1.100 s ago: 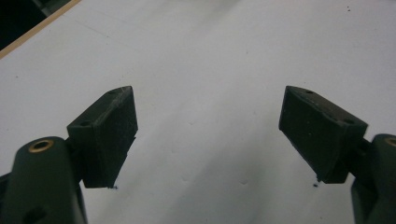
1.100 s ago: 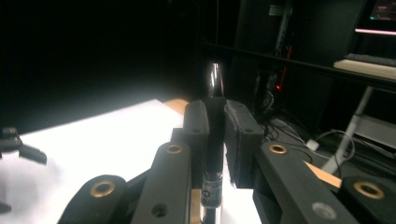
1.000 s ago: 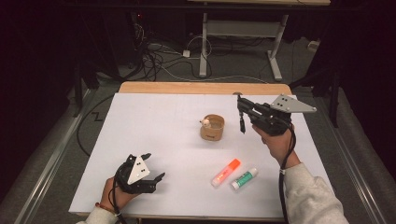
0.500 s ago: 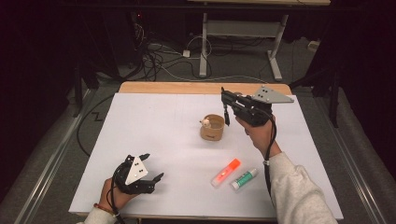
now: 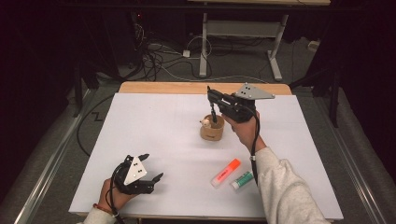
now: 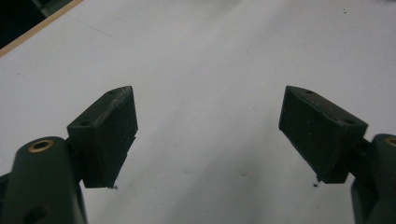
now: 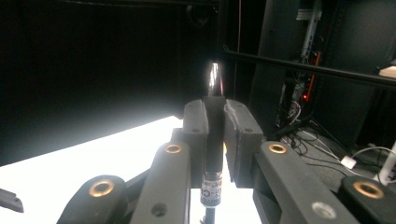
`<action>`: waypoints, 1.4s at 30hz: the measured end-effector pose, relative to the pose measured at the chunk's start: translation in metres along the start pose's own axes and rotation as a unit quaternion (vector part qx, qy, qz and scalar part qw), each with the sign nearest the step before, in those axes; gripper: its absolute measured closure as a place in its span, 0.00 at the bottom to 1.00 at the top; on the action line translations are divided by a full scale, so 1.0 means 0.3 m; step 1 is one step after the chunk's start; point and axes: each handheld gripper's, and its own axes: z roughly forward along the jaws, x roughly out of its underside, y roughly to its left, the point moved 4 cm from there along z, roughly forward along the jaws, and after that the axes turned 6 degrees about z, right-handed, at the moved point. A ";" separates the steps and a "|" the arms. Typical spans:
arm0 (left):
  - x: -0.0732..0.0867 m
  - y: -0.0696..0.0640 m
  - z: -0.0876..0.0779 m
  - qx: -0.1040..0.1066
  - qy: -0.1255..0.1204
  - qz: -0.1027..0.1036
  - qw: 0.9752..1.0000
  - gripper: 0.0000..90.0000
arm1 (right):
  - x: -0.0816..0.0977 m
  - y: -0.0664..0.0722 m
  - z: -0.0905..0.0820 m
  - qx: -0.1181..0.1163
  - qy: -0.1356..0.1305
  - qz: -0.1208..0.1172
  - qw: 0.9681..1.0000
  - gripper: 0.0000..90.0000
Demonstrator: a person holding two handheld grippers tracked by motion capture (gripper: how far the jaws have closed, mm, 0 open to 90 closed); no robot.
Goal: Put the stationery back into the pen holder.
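Note:
My right gripper (image 5: 213,99) is shut on a slim black pen (image 5: 213,112) and holds it upright just above a small round wooden cup (image 5: 212,132) at mid-table. The pen's lower end reaches the cup's mouth; I cannot tell if it touches. Something pale (image 5: 204,122) sticks up at the cup's left rim. In the right gripper view the pen (image 7: 213,140) stands clamped between the two pads of the right gripper (image 7: 215,116). My left gripper (image 5: 150,167) rests open near the table's front left; in its own view, the left gripper (image 6: 210,116) has only white tabletop between its jaws.
An orange highlighter (image 5: 225,172) and a green-and-white tube (image 5: 242,179) lie side by side on the white table (image 5: 154,121), front right of the cup. A wooden strip (image 5: 163,87) edges the far side. Cables and desk legs (image 5: 204,46) are on the floor beyond.
My right gripper has carried the pen leftward and slightly down, from right of the cup to directly over it. The left gripper has stayed where it was.

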 end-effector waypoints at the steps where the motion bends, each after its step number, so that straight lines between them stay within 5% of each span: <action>1: 0.000 0.000 0.000 0.000 0.000 0.000 1.000 0.21 | 0.005 -0.002 0.005 -0.001 0.002 0.003 1.000 0.89; 15: 0.002 -0.003 0.001 0.002 0.001 0.000 1.000 0.21 | 0.076 -0.046 0.026 0.010 0.017 0.028 0.999 0.89; 42: 0.001 -0.008 0.004 0.003 0.005 0.004 1.000 0.21 | 0.192 -0.078 0.018 0.028 0.073 0.033 0.996 0.88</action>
